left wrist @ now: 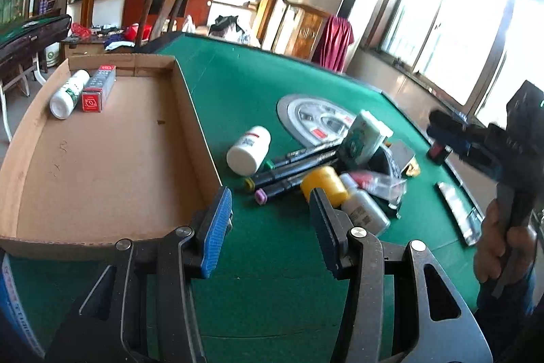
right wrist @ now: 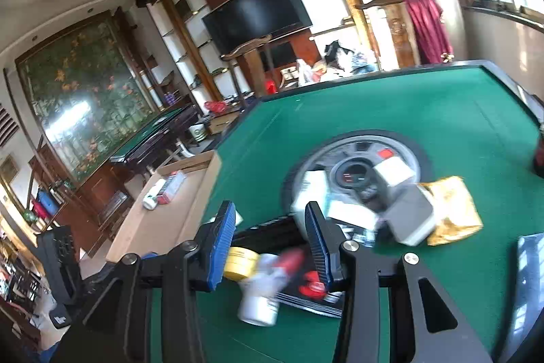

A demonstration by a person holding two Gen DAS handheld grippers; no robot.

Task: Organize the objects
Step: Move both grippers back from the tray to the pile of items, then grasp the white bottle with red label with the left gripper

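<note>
Two items boxed [left wrist: 102, 138], perhaps three markers [left wrist: 295, 167].

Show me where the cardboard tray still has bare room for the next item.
Most of the cardboard tray floor is bare, from its near wall up to the white bottle and red box lying side by side at the far wall. Outside, the pile around the yellow-capped bottle and markers is crowded.
</note>
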